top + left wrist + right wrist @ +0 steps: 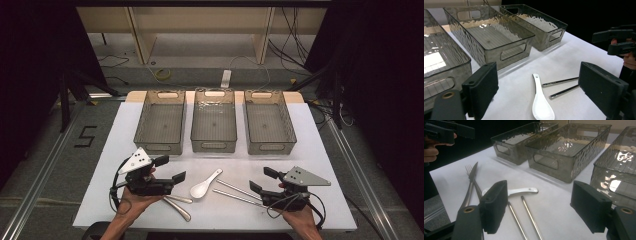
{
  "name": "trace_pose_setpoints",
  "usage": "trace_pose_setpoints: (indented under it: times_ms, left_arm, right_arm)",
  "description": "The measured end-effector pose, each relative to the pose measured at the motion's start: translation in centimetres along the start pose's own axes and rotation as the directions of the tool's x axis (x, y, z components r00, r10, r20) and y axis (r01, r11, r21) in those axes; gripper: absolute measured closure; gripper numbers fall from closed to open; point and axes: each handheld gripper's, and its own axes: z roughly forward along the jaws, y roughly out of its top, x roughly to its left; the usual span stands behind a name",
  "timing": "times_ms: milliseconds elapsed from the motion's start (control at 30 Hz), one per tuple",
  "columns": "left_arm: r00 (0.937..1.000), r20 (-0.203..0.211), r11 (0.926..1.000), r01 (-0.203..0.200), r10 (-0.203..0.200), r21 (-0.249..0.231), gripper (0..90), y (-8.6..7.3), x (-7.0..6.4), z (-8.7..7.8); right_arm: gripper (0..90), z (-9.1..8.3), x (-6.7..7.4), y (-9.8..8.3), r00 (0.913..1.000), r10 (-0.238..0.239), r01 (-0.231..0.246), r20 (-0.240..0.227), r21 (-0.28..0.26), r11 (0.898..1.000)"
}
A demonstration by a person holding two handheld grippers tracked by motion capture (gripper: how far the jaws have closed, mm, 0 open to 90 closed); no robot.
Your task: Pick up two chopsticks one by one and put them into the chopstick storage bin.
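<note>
Three smoky plastic bins (213, 121) sit in a row across the table (310, 150). Near the front edge, the white spoon (204, 185) lies diagonally, bowl toward the person, beside two metal chopsticks (239, 192). Left tongs (169, 170) and right tongs (263, 180) both gape wide, holding nothing. A "5" (85, 136) marks the floor.

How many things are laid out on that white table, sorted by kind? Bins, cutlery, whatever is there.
Clear grey bins: 3 (left bin, middle bin, right bin)
White soup spoon: 1
Metal chopsticks: 2
Fork: 1
Knife: 1
Hand-held grippers: 2 (left gripper, right gripper)
Total: 10
</note>
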Motion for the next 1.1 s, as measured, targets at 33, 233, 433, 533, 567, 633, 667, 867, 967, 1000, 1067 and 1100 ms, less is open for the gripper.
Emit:
trace_pose_setpoints:
  times_ms: [33, 233, 433, 533, 567, 633, 667, 867, 967, 1000, 1067, 1100]
  left_arm:
    - [1.0000, 0.000, 1.0000, 0.001, -0.001, -0.001, 15.7, 0.0, 0.0, 0.0]
    - [1.0000, -0.001, 1.0000, -0.006, 0.006, 0.006, 15.7, 0.0, 0.0, 0.0]
    - [1.0000, -0.008, 1.0000, -0.002, 0.002, 0.005, 15.7, 0.0, 0.1, 0.0]
    - [0.9999, -0.011, 1.0000, -0.001, 0.001, 0.005, 15.7, 0.0, 0.1, 0.0]
    - [0.9999, -0.012, 1.0000, -0.002, 0.002, 0.006, 15.7, 0.0, 0.1, 0.0]
    - [0.9999, -0.012, 1.0000, -0.001, 0.002, 0.004, 15.7, 0.0, 0.1, 0.0]
    - [0.9999, -0.012, 1.0000, -0.006, 0.006, 0.007, 15.7, 0.0, 0.1, 0.0]
    - [0.9999, -0.011, 0.9999, -0.008, 0.008, 0.009, 15.7, 0.0, 0.1, 0.0]
    - [0.9999, -0.012, 0.9999, -0.011, 0.011, 0.008, 15.7, 0.0, 0.0, 0.0]
    - [0.9999, -0.012, 0.9999, -0.011, 0.011, 0.007, 15.7, 0.0, 0.1, -0.1]
    - [0.9999, -0.012, 0.9999, -0.010, 0.010, 0.009, 15.7, 0.0, 0.1, 0.0]
    - [0.9999, -0.012, 0.9999, -0.011, 0.011, 0.009, 15.7, 0.0, 0.1, 0.0]
  right_arm:
    - [30.6, 0.0, 0.0, 0.0, 1.0000, 0.000, 0.000, -0.001, 0.002, 1.000]
    - [30.3, 0.1, -0.1, 0.5, 0.9998, -0.010, 0.010, -0.020, 0.038, 0.999]
    - [28.9, 0.6, 0.0, 2.2, 0.9925, -0.115, 0.120, -0.042, 0.165, 0.979]
    - [28.8, 1.0, -0.1, 3.1, 0.9888, -0.138, 0.148, -0.057, 0.243, 0.959]
    - [28.9, 1.3, -0.1, 3.3, 0.9861, -0.157, 0.166, -0.056, 0.276, 0.947]
    - [29.9, 1.8, 0.0, 3.6, 0.9789, -0.200, 0.203, -0.042, 0.322, 0.925]
    - [30.1, 2.0, 0.0, 3.8, 0.9768, -0.208, 0.213, -0.050, 0.342, 0.915]
    - [32.3, 3.3, -0.1, 4.6, 0.9646, -0.251, 0.260, -0.081, 0.445, 0.857]
    - [35.4, 4.4, -0.5, 4.7, 0.9601, -0.252, 0.277, -0.121, 0.530, 0.801]
    - [36.3, 4.6, -0.6, 4.6, 0.9574, -0.260, 0.286, -0.126, 0.548, 0.786]
    - [38.4, 5.1, -0.7, 4.4, 0.9529, -0.275, 0.297, -0.129, 0.582, 0.757]
    - [39.8, 5.4, -0.7, 4.2, 0.9496, -0.283, 0.306, -0.136, 0.598, 0.741]
